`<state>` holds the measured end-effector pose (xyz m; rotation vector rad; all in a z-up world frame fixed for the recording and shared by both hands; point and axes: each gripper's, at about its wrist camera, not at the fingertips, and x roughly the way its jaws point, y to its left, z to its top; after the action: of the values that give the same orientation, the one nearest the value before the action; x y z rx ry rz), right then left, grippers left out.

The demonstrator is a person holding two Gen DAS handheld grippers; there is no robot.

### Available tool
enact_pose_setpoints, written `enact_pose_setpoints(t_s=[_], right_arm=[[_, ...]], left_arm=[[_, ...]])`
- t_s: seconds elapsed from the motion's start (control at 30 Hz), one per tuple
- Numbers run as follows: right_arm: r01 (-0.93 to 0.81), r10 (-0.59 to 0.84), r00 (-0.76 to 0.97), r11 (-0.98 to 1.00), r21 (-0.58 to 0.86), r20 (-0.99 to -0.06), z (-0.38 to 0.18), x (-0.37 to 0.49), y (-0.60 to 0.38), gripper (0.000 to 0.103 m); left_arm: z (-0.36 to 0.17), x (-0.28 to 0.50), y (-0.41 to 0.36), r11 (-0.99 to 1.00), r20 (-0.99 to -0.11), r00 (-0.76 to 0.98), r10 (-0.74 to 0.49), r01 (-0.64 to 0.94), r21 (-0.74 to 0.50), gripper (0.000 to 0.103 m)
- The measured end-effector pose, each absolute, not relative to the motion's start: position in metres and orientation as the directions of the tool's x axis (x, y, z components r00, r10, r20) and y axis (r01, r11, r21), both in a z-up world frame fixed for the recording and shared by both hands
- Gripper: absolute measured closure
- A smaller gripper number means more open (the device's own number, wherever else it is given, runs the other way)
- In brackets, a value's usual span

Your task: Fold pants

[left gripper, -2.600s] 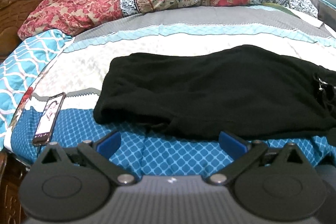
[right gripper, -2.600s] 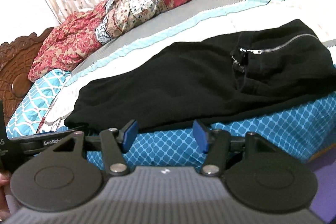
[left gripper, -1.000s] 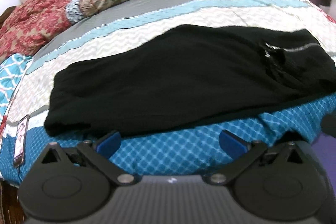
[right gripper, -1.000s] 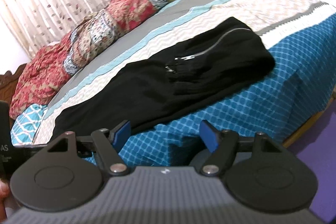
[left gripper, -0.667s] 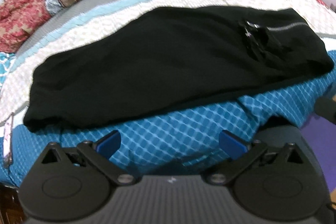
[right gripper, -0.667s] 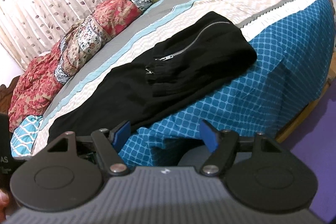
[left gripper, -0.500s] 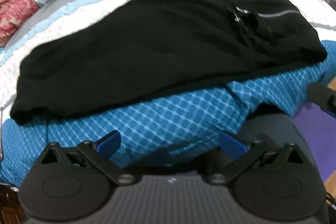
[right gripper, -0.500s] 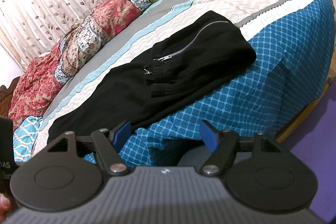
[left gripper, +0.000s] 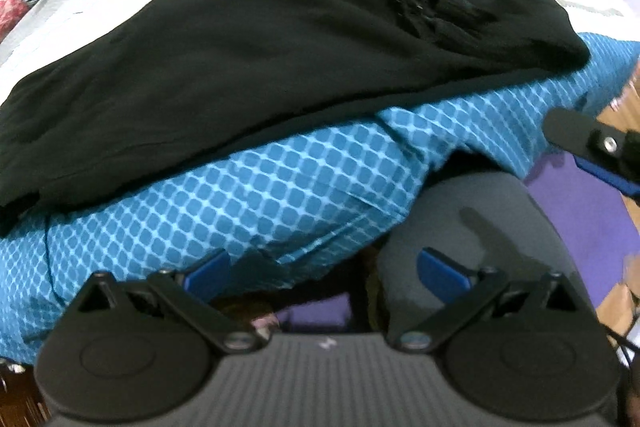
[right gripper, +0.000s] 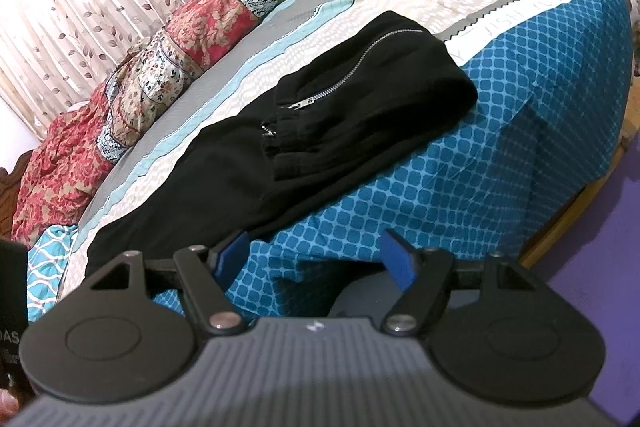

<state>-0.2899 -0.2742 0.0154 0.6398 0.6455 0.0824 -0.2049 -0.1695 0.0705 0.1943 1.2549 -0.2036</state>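
Black pants (left gripper: pixel 248 39) (right gripper: pixel 320 131) lie flat across the bed, folded lengthwise, with a silver zipper (right gripper: pixel 352 67) near the waist end at the right. My left gripper (left gripper: pixel 324 273) is open and tilted steeply down, in front of the bed's near side and below the pants. Nothing sits between its blue pads (left gripper: pixel 440 273). My right gripper (right gripper: pixel 316 255) is open too, held before the bed's edge with the pants beyond its fingers. One of its fingers (left gripper: pixel 592 151) shows at the right edge of the left wrist view.
The bed carries a blue diamond-patterned cover (right gripper: pixel 480 167) hanging over its near side, and a rumpled floral quilt (right gripper: pixel 168 43) along the far side by the curtains. A person's grey-clad leg (left gripper: pixel 480 223) stands close to the bed. Purple floor (right gripper: pixel 600 255) lies at the right.
The left gripper has tipped downward and sunk, so the bed's side and the leg now fill its lower view. The right gripper's view shifted only slightly. Both stay open.
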Motion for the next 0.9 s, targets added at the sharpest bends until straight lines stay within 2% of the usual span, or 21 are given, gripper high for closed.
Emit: enact_pose_setpoints(t_s=[0.4, 0.9], right_arm=[[0.128, 0.261, 0.801, 0.805, 0.580, -0.539, 0.014, -0.291, -0.275, 0.029], [0.119, 0.257, 0.796, 0.822, 0.557, -0.549, 0.017, -0.286, -0.263, 0.029]], left_arm=[[0.066, -0.208, -0.179, 0.947, -0.962, 0.266, -0.060, 0.320, 0.030, 0.000], [0.071, -0.199, -0.153, 0.975, -0.958, 0.275, -0.076, 0.222, -0.014, 0.000]])
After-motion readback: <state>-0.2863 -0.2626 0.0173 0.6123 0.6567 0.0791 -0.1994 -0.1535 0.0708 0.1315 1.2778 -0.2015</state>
